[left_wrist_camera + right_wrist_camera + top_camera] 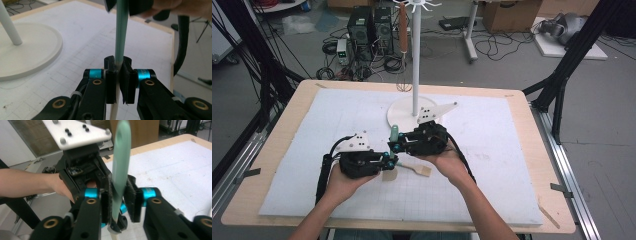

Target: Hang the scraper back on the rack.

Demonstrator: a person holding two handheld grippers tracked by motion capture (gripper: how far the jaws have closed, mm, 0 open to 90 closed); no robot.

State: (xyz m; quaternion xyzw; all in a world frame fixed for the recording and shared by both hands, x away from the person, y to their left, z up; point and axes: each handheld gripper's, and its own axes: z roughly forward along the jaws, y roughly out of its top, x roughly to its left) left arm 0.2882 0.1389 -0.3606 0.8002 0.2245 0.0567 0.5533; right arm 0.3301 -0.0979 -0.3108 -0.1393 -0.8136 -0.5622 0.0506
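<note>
Both hand-held grippers met over the white mat (492, 150) on the table (307, 95), just in front of the round white base of a rack stand (404, 114). Left hand-held gripper (388, 161) had its jaws clamped tight on a mint-green spatula (394, 134) low on the handle, where the green gave way to a pale wooden part, and the spatula stood nearly upright. Right hand-held gripper (396, 145) sat just above it, nearer the stand, its jaws set narrow around the same green handle higher up, pads close on either side; whether they pressed it could not be told. A second, wooden spatula (418, 170) lay flat on the mat just in front of the grippers, farther from the stand. A whisk (403, 47) hung from the stand's top.
</note>
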